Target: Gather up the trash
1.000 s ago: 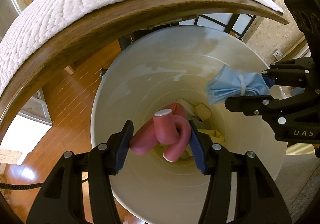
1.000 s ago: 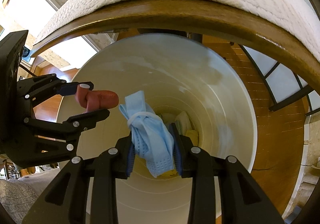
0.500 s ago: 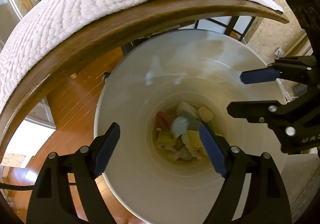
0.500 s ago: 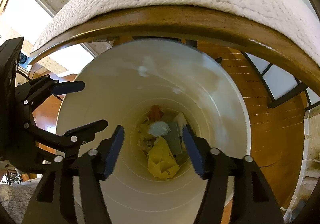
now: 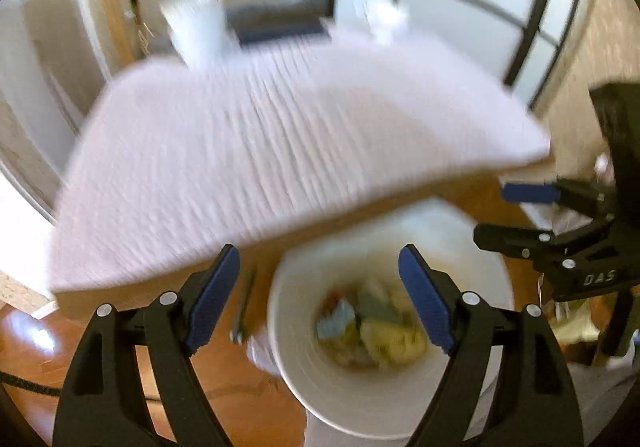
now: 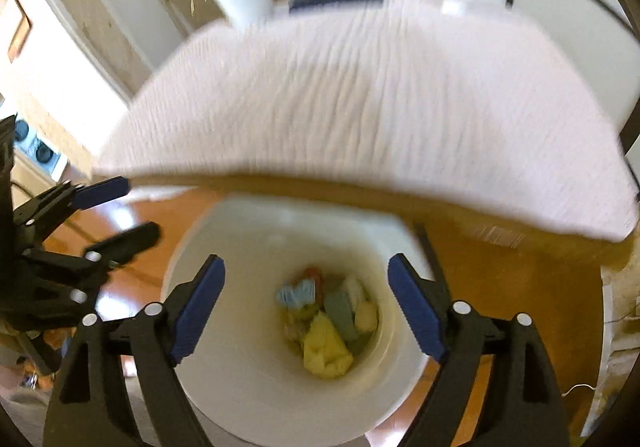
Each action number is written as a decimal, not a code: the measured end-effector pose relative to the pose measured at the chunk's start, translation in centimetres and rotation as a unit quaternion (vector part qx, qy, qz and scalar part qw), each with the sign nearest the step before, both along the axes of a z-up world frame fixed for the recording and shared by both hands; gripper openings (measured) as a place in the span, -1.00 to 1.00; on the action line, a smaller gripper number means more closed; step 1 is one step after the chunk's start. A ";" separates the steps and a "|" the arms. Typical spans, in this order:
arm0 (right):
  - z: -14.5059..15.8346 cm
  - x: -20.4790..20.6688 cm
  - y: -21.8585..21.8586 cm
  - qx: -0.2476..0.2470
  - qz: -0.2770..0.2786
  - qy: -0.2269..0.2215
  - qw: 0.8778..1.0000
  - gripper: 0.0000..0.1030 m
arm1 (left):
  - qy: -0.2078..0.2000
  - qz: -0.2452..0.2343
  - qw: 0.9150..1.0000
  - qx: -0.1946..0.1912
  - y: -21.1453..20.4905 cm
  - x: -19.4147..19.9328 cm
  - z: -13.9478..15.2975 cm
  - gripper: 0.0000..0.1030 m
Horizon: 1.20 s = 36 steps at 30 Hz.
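- Both views are bright with daylight; the window panes (image 5: 432, 3) behind are washed out nearly white.
- Motion blur smears the quilted tablecloth (image 5: 280, 143) and the bin's trash (image 6: 324, 319) into soft streaks.
- The gripper fingers (image 5: 212, 303) near the lens stay sharp.
- Glare patches shine on the wooden floor (image 5: 40, 335).
- Fisheye bending curves the table edge (image 6: 400, 191), and dark vignetting rounds every corner.

Bin (image 6: 240, 387) mouth wide open from above, trash (image 6: 326, 321) only at the bottom. Table (image 6: 360, 107) edge overhangs the far rim, other gripper (image 6: 112, 207) crowds the left.
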State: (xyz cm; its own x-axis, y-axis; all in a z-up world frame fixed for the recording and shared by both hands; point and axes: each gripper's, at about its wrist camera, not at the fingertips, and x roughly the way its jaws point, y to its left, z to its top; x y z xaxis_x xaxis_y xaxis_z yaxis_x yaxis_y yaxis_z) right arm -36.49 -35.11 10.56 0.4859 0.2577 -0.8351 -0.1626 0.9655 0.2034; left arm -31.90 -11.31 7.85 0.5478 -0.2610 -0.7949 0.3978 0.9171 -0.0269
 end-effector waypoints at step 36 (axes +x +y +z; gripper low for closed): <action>-4.7 23.0 -10.8 -0.116 -0.155 -0.033 0.981 0.91 | -0.017 0.230 0.972 0.043 6.6 26.4 -5.2 0.91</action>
